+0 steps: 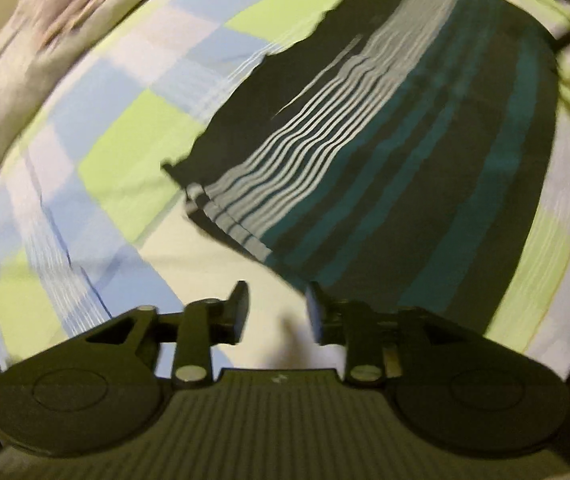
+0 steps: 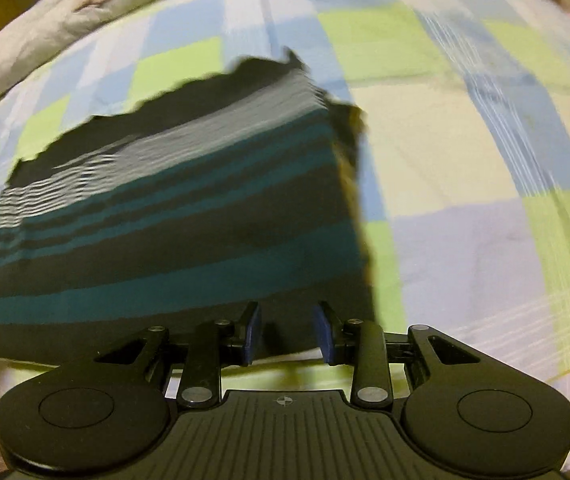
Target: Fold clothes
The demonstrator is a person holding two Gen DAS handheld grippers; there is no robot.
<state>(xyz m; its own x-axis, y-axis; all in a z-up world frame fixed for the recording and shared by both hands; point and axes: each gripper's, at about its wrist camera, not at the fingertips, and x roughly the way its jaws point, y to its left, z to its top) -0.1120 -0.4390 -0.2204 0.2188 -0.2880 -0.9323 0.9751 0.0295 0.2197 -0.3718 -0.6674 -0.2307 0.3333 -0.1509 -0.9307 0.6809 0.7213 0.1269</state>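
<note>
Nearest the lens in both wrist views sit our own tools: the left gripper (image 1: 277, 312) at the bottom centre of its frame, jaws apart with a clear gap and nothing between them, hanging over pale bed sheet just off the lower left corner of the garment; and the right gripper (image 2: 287, 332) at the bottom centre of its frame, jaws likewise apart and empty, poised at the near edge of the cloth, though we cannot tell whether the blue pads touch it. Beyond them lies the task's thing, a dark striped garment (image 2: 173, 216) with teal and white bands, spread as a compact rectangle on the checked bed sheet (image 2: 465, 152); in the left view it fills the centre and right of the frame (image 1: 385, 168). Its right edge in the right view shows stacked layers, so we judge it already folded at least once. Whether a further fold is due or the piece is done and just let go, this scene fits both, and both frames are blurred. Any new grasp would call for pinching all layers at an edge together. Farthest off, at the upper left, a pale crumpled quilt (image 2: 45, 28) borders the bed.
</note>
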